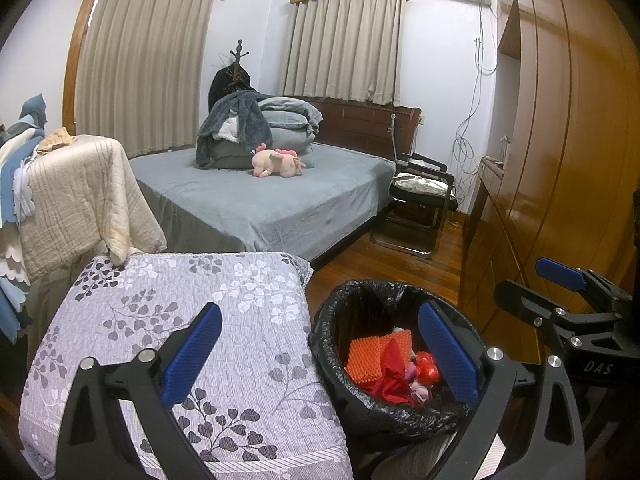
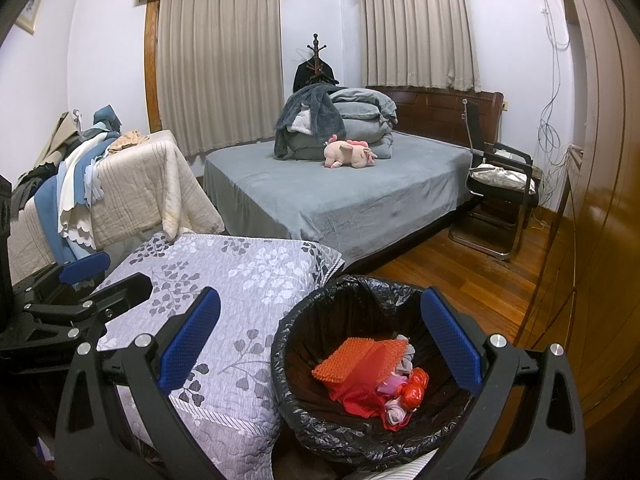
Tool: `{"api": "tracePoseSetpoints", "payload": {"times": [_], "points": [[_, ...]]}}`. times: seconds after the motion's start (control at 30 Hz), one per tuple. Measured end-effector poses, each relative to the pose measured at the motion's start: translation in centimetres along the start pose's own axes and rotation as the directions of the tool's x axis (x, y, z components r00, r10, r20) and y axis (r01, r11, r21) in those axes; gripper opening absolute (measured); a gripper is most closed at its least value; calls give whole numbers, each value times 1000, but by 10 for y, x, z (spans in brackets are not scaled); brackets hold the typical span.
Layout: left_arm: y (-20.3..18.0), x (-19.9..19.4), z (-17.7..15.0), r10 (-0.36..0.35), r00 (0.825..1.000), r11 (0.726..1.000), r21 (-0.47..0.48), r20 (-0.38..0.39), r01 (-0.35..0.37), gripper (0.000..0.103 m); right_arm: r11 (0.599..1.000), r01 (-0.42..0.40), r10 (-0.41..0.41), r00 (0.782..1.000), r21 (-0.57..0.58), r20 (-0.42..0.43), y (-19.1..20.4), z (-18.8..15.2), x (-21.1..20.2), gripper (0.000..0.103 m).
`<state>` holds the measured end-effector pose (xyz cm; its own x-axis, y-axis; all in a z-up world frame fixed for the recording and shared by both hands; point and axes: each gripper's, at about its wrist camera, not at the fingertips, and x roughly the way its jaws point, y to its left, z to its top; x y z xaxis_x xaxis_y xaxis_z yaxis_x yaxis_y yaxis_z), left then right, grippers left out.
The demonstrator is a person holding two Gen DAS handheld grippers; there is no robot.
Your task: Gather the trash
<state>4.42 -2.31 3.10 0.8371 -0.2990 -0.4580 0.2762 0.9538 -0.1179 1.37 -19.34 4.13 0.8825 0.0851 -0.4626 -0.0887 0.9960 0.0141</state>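
The trash bin (image 2: pixel 372 364), lined with a black bag (image 1: pixel 384 412), stood on the wooden floor, touching the corner of the floral quilt (image 2: pixel 224 300). Inside the bin lay the collected trash: an orange textured mat (image 2: pixel 352 356), a red wrapper (image 2: pixel 360 396) and small crumpled pieces.

The left gripper (image 1: pixel 320 360) and the right gripper (image 2: pixel 320 352) were both held above the bin — jaws of each spread wide apart, nothing gripped.

Hazards judged from this position:

- The bag rim was loosely folded over the bin edge. If a jaw were caught on it, the liner could be pulled off or the bin tipped, and its contents spilled onto the floor.
- The two grippers were held close together beside the bin — a collision was possible if either were swung inward.
- No loose trash could be made out outside the bin. The pink plush toy (image 2: pixel 350 154), on the bed beyond the bin, could be mistaken for trash.
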Motion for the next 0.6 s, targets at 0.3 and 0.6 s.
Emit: {"api": "tracePoseSetpoints", "payload": {"times": [0.3, 0.6], "points": [[2, -3, -5, -4, 1000, 1000, -3, -7, 4, 97, 1000, -2, 2, 1000, 2, -2, 0, 0, 1, 98], [2, -4, -6, -1, 1000, 1000, 0, -9, 1, 97, 1000, -1, 1, 1000, -2, -3, 2, -1, 1, 98]]}}
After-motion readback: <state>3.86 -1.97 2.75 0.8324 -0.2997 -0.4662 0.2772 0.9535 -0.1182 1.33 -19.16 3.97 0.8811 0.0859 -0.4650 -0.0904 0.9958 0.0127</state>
